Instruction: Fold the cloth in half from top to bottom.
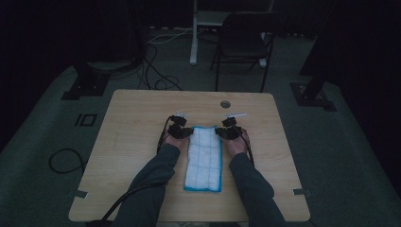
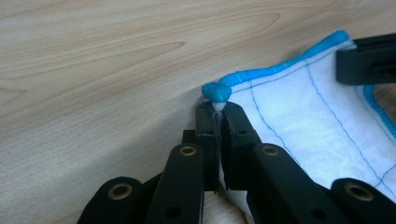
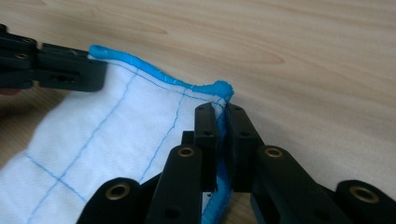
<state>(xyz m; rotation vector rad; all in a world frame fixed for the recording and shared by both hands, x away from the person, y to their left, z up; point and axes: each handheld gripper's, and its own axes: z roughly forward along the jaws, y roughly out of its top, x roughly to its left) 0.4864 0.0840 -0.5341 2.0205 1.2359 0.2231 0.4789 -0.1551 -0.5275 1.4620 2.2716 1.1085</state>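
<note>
The bench (image 1: 142,142) occupies the centre of the high view: a light wood top with rounded corners and a small round grommet (image 1: 225,103) near its far edge. Behind it, at the upper centre of the frame, a dark folding chair (image 1: 243,42) stands on a grey floor (image 1: 42,137), with cables (image 1: 158,71) trailing at upper left.

The cloth (image 1: 204,158) lies flat at the centre of the bench as a long narrow strip — white, quilted with thin blue stitch lines, bound in a bright blue hem. Its long axis runs from the lower centre of the frame up toward the middle.

Two sleeved forearms enter from the bottom edge, one on each side of the cloth.

The left claw (image 1: 185,131) sits at the cloth's upper left corner. In the left gripper view, the left claw (image 2: 217,112) is closed on that corner; white fabric is pinched between the jaws and the bunched blue hem protrudes just past the tips.

The right claw (image 1: 223,131) sits at the cloth's upper right corner. In the right gripper view, the right claw (image 3: 218,112) is likewise clamped on the blue hem — the corner rises above the tips, and the cloth spreads to the lower left of the frame.
</note>
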